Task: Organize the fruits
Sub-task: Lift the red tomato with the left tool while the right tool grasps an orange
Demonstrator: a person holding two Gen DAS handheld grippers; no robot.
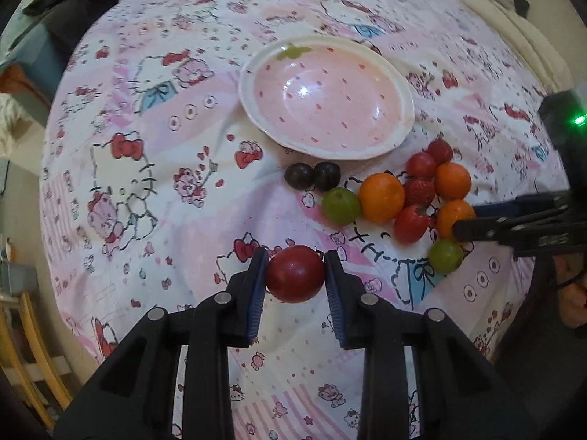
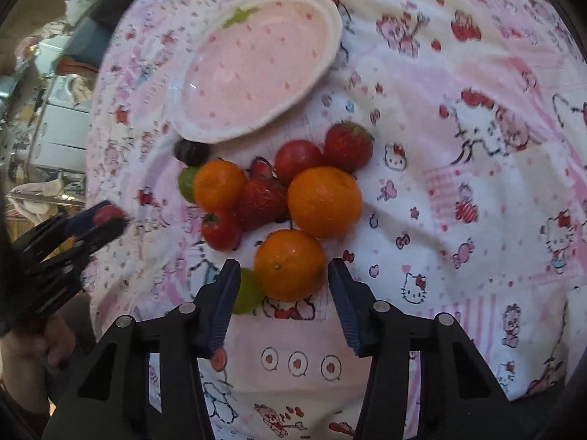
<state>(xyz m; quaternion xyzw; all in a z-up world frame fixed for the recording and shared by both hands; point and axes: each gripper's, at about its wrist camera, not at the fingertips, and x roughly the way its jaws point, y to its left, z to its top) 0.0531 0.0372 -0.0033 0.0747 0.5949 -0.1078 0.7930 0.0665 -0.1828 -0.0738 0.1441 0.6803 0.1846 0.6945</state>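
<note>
- Fruits: red grape (image 1: 295, 273) clamped in my left tongs (image 1: 295, 275), near side of pink bowl (image 1: 398, 88).
- My right tongs (image 2: 284, 275) straddle an orange (image 2: 290, 264) near the bowl, pads not touching.

bowl (image 1: 400, 95): glossy, smooth | bedsheet (image 1: 146, 220): matt printed cloth

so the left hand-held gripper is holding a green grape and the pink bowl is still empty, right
Not quite. The left hand-held gripper holds a dark red round fruit, not a green grape; the left wrist view shows it pinched between the pads. Both green grapes lie on the cloth. The pink bowl is indeed empty.
</note>
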